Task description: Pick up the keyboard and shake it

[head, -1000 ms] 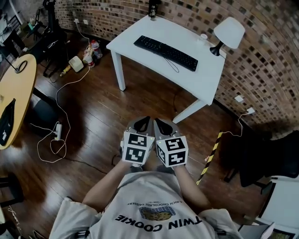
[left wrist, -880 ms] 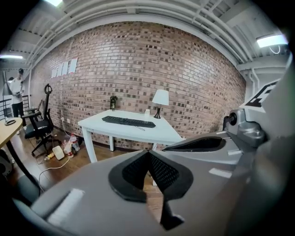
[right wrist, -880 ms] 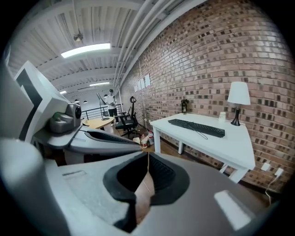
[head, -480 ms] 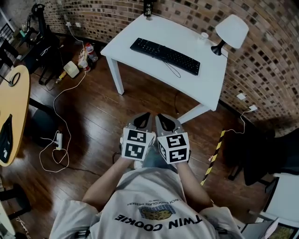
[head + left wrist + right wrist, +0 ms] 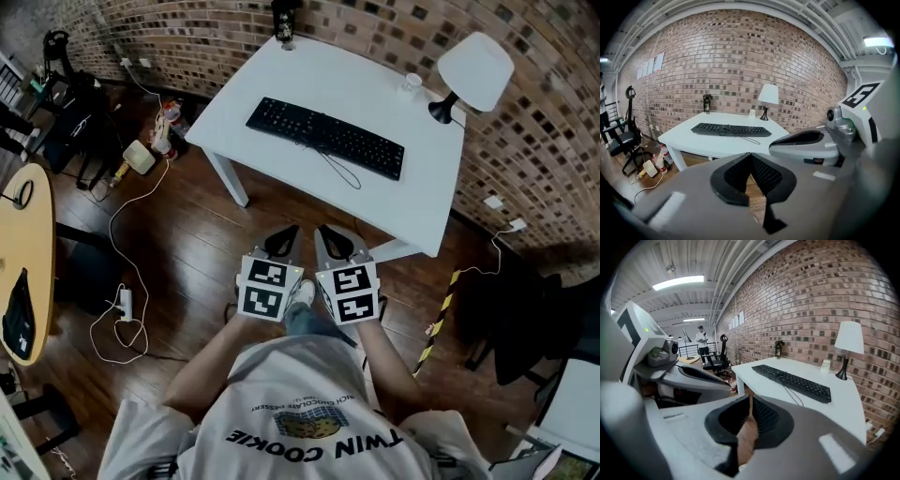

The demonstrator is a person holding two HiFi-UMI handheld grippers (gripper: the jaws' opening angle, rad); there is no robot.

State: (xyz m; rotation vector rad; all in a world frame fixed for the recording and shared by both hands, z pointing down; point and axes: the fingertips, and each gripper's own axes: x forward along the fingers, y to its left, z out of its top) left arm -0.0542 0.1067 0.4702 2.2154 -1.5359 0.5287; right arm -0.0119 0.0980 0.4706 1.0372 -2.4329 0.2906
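A black keyboard (image 5: 323, 138) with a thin loose cable lies across the white table (image 5: 412, 202), well ahead of both grippers. It also shows in the left gripper view as the keyboard (image 5: 730, 129) and in the right gripper view as the keyboard (image 5: 792, 378). My left gripper (image 5: 284, 242) is held close to the body over the wooden floor, shut and empty (image 5: 751, 157). My right gripper (image 5: 333, 242) sits right beside it. Its jaws are opening, with only a thin slit and nothing between them (image 5: 750, 399).
A white lamp (image 5: 473, 70), a small cup (image 5: 409, 84) and a dark bottle (image 5: 282, 23) stand at the table's back edge by the brick wall. Cables and a power strip (image 5: 122, 300) lie on the floor at left, near a round wooden table (image 5: 28, 262).
The view has moved closer to the white table, so the keyboard looks larger and nearer. Both grippers stay side by side in front of the body.
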